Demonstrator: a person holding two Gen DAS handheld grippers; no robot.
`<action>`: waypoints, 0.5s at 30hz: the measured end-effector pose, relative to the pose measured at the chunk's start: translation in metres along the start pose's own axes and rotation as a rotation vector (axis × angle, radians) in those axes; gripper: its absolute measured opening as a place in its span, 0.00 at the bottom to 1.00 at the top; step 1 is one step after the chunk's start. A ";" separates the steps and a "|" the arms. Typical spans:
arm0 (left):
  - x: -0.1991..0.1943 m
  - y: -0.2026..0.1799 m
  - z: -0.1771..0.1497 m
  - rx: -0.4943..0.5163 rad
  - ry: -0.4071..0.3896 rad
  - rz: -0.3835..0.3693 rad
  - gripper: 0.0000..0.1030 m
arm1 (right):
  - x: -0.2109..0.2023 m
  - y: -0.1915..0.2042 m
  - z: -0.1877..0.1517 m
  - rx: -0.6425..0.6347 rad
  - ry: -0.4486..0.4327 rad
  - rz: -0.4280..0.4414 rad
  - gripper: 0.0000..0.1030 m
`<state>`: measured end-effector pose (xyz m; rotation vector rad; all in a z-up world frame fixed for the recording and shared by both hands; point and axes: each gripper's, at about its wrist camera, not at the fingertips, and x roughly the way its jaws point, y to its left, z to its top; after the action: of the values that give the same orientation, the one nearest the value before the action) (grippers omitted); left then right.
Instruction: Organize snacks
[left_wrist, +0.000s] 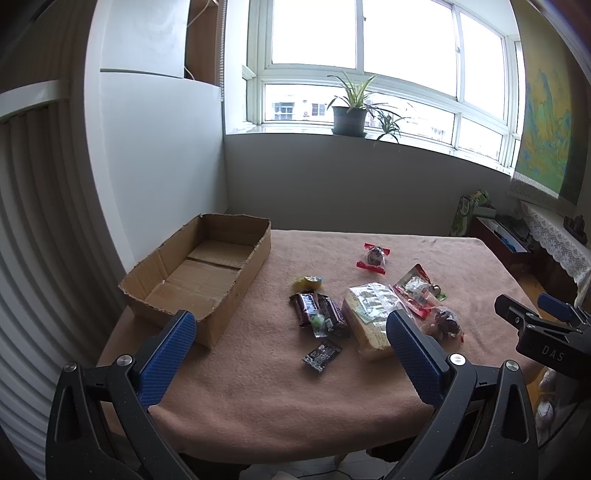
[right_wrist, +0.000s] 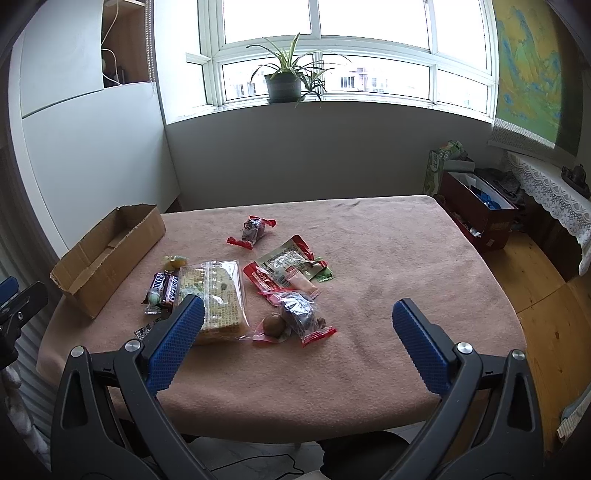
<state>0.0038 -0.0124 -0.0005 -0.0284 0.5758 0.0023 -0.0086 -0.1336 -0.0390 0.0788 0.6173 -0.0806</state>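
Both tools hover spread wide, the left tool (left_wrist: 291, 336) and right tool (right_wrist: 297, 314), snacks (right_wrist: 221, 291) ahead, cardboard box (left_wrist: 199, 273) far-left on the bench (right_wrist: 369, 258).

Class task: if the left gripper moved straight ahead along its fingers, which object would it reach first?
Probably the small dark snack packet, lying nearest between the open left gripper fingers; the chocolate bars lie just beyond. Depth is uncertain.

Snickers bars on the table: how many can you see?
2, side by side just right of the cardboard box: one Snickers bar on the left, the other touching it, a small green candy across both.
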 end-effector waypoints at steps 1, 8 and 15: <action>0.000 0.000 0.000 0.001 0.001 -0.001 0.99 | 0.000 0.000 0.000 -0.001 0.001 0.000 1.00; 0.004 0.000 -0.002 0.001 0.009 -0.007 0.99 | 0.004 -0.001 -0.002 0.005 0.016 0.012 1.00; 0.006 0.000 -0.003 0.007 0.011 -0.010 0.99 | 0.005 -0.001 -0.002 0.003 0.010 0.015 1.00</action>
<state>0.0069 -0.0130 -0.0061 -0.0244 0.5864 -0.0096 -0.0055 -0.1345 -0.0435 0.0864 0.6268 -0.0669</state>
